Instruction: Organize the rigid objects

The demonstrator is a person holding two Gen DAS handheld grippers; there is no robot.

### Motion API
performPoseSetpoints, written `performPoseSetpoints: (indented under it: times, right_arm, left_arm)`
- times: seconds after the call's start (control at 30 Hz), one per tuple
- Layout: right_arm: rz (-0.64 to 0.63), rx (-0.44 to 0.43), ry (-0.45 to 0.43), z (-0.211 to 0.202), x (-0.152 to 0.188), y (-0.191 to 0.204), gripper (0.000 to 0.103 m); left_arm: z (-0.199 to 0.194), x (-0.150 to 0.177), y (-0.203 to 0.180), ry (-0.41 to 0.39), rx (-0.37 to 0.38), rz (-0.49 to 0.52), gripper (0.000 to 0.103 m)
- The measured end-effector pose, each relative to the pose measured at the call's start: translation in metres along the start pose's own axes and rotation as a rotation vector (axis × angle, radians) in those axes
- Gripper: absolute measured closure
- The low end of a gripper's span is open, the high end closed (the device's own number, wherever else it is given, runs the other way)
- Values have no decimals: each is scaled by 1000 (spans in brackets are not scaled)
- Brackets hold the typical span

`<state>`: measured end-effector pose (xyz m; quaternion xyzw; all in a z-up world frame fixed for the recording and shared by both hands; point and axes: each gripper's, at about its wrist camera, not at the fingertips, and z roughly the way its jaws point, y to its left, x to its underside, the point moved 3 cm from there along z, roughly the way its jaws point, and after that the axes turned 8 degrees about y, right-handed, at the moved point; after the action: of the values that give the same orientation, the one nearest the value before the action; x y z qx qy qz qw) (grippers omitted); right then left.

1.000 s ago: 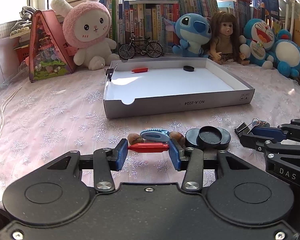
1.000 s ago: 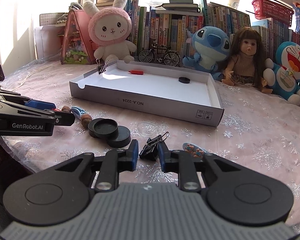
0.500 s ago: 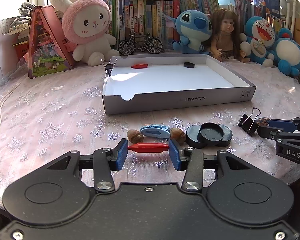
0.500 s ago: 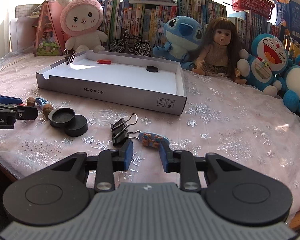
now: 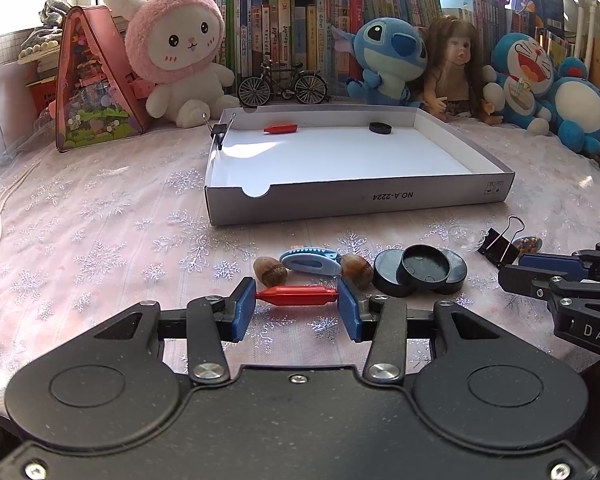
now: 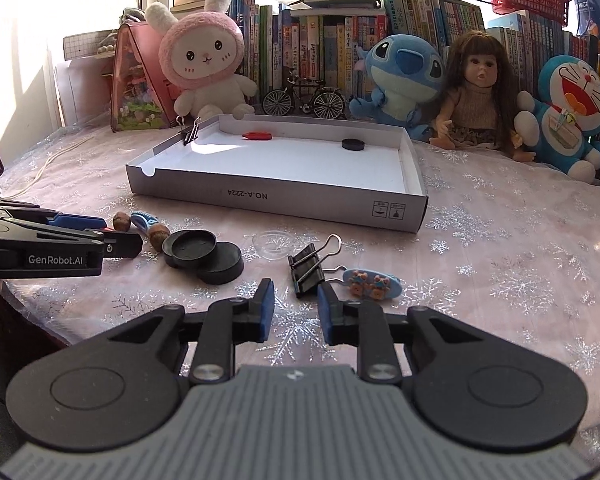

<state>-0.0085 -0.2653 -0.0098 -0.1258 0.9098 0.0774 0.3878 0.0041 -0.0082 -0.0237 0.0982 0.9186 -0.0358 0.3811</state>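
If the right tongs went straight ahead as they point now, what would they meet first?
Most likely the black binder clip, lying just ahead of the open right tongs and slightly right of centre. Beyond it is the clear plastic lid; depth is uncertain.

The white box (image 5: 356, 200) has "NO.A-2224" printed upside down on its near wall, with two small packing symbols near the right corner, too small to read. The left gripper (image 6: 116, 240) carries "GenRobot.AI" on its side. The right gripper (image 5: 512, 266) shows "DAS", probably cut off by the frame edge. The book spines (image 6: 324, 40) carry print too small to read.
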Motion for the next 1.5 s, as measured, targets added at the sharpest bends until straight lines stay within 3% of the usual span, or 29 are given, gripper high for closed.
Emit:
performPoseSetpoints:
  times: [0.2,0.73,0.9,1.03,1.2,1.5]
  right_arm:
    - [47,-69,6,8,-4,1,73]
    - [88,141,16,22,-8,-33,66]
    - [126,193,19,25,-12,-43,57]
    - [154,165,7,21,-13,-42,54]
    - [143,150,-13,22,-19,-32,40]
    - [181,169,-11,39,-31,-24,37]
  left_arm:
    - [1,0,1,2,-4,-2,60]
    - [1,1,0,5,-8,-6,60]
    - [1,0,0,5,-7,-8,60]
    - [1,0,1,4,-7,-14,60]
    - [0,-4,1,-7,-6,-19,60]
    - [-2,-16,1,-33,2,-50,60]
